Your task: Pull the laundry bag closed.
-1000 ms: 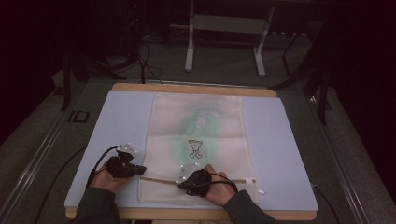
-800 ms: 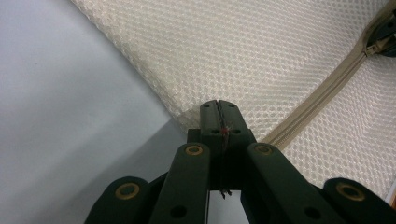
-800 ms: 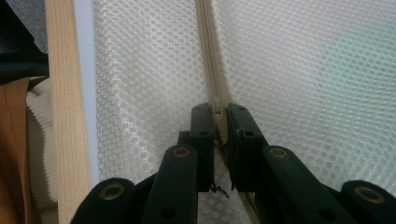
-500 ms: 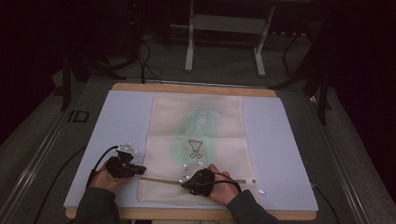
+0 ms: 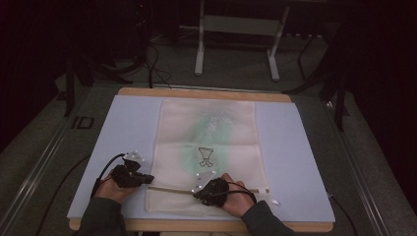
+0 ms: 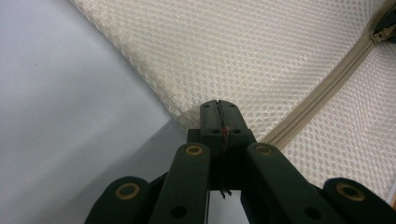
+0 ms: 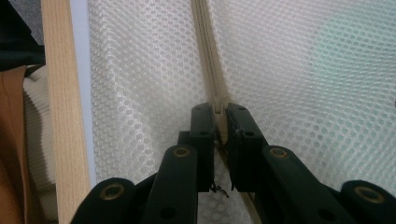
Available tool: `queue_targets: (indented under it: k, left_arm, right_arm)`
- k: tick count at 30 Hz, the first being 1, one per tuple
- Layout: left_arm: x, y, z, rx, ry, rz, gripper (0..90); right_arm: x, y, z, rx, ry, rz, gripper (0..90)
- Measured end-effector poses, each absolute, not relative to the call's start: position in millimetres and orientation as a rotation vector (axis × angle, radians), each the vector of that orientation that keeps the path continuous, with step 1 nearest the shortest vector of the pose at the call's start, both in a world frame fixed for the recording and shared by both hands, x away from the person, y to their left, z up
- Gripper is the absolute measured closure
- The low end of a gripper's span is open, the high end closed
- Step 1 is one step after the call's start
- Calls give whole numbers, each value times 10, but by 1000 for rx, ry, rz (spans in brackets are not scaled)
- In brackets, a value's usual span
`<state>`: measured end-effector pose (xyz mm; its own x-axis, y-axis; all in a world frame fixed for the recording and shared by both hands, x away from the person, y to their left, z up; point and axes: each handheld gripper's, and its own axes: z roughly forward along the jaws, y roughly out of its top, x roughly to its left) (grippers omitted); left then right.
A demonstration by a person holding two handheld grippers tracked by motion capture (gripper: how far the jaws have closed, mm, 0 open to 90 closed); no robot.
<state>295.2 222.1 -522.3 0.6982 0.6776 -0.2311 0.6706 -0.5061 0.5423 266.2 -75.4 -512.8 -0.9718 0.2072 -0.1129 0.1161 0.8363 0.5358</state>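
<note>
High view: I hold 2 grippers at the near end of the mesh bag [image 5: 209, 147], which lies flat on the blue mat [image 5: 305, 162]. My left gripper [image 5: 142, 178] is clenched on the bag's near left corner, beside the zipper [image 5: 172, 189]. My right gripper [image 5: 199, 193] is clamped on the zipper pull [image 7: 219, 109], partway along the zipper. Beyond the bag's near edge runs the wooden table edge [image 7: 63, 116]. Between the grippers, the zipper is unobstructed.

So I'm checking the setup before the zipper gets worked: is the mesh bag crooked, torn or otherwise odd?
Nothing stands out. The mesh bag lies flat and square on the blue mat. The left gripper pinches its corner, and the right gripper is shut on the zipper.
</note>
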Motion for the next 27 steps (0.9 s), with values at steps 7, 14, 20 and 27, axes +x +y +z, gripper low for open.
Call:
queue_targets:
  k: [7,14,20,27]
  left_arm:
    - [2948,2215,-5224,2289,1029,17,899]
    - [2949,2218,-5223,2292,1027,16,899]
    - [2948,2217,-5223,2291,1028,17,898]
    - [2948,2217,-5223,2292,1027,18,898]
  right_arm:
    - [2668,-795,-5121,258,2849,810,822]
    - [2661,-824,-5128,261,2848,802,823]
    - [2664,-852,-5124,268,2851,803,822]
    - [2662,-877,-5125,275,2850,795,823]
